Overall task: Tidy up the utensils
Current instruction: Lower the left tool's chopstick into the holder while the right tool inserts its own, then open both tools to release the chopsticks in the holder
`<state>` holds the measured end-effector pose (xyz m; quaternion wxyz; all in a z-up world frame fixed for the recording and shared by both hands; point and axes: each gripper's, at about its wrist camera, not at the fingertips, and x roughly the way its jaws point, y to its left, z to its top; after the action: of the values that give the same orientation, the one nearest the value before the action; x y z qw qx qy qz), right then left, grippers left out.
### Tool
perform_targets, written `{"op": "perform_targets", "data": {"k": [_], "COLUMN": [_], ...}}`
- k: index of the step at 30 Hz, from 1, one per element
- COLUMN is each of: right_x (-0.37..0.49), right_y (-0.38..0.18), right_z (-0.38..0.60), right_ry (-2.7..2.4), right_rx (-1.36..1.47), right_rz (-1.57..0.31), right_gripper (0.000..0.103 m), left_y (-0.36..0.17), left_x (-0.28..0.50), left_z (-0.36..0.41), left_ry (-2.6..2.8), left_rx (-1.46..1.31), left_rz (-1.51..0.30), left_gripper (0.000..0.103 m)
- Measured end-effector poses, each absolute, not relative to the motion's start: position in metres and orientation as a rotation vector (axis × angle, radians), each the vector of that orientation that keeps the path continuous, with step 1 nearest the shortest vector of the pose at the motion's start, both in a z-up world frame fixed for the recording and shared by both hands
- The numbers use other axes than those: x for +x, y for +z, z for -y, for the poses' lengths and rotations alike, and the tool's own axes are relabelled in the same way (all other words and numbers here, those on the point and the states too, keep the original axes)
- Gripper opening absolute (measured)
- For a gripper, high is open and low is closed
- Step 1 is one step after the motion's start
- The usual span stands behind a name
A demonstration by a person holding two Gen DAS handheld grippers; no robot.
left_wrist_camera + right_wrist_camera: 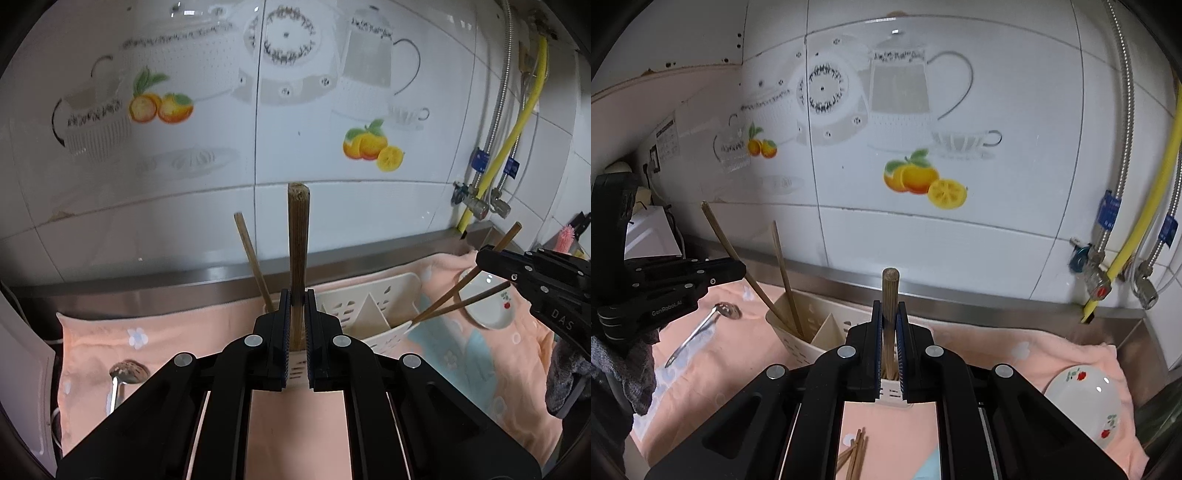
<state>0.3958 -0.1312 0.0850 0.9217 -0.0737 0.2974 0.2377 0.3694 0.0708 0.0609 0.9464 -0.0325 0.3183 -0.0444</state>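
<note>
Both my claws, left (295,325) and right (889,332), clamp chopsticks (298,236) over holder (369,314); tilt risks missing compartments.

Utensil caddy (798,343) stands on the towel (1015,354) at the bench's rear. Spoon (701,328) lies left of it, bowl (1086,398) right, loose chopsticks (855,456) in front.

Right tongs (890,332) clamped on upright chopstick (889,295) over white caddy (798,343), two chopsticks (783,273) inside, ladle (713,321) and bowl (1086,402) on pink towel (997,350).
</note>
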Motion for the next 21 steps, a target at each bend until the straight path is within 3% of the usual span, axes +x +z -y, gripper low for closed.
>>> {"op": "perform_targets", "data": {"k": [14, 16, 18, 21], "right_x": [0.398, 0.398, 0.396, 0.393], "right_y": [0.073, 0.073, 0.075, 0.077], "right_z": [0.128, 0.128, 0.128, 0.13], "right_ry": [0.487, 0.487, 0.489, 0.484], "right_rx": [-0.15, -0.149, -0.15, -0.153], "right_rz": [-0.644, -0.643, -0.639, -0.629], "right_gripper": [0.008, 0.011, 0.016, 0.024], "left_y": [0.05, 0.051, 0.052, 0.053], "left_x": [0.37, 0.369, 0.367, 0.364], "left_z": [-0.072, -0.072, -0.071, -0.072], "left_ry": [-0.075, -0.074, -0.07, -0.066], "left_rx": [-0.058, -0.058, -0.057, -0.055], "left_rz": [-0.679, -0.677, -0.674, -0.668], "left_gripper": [0.007, 0.011, 0.023, 0.029]}}
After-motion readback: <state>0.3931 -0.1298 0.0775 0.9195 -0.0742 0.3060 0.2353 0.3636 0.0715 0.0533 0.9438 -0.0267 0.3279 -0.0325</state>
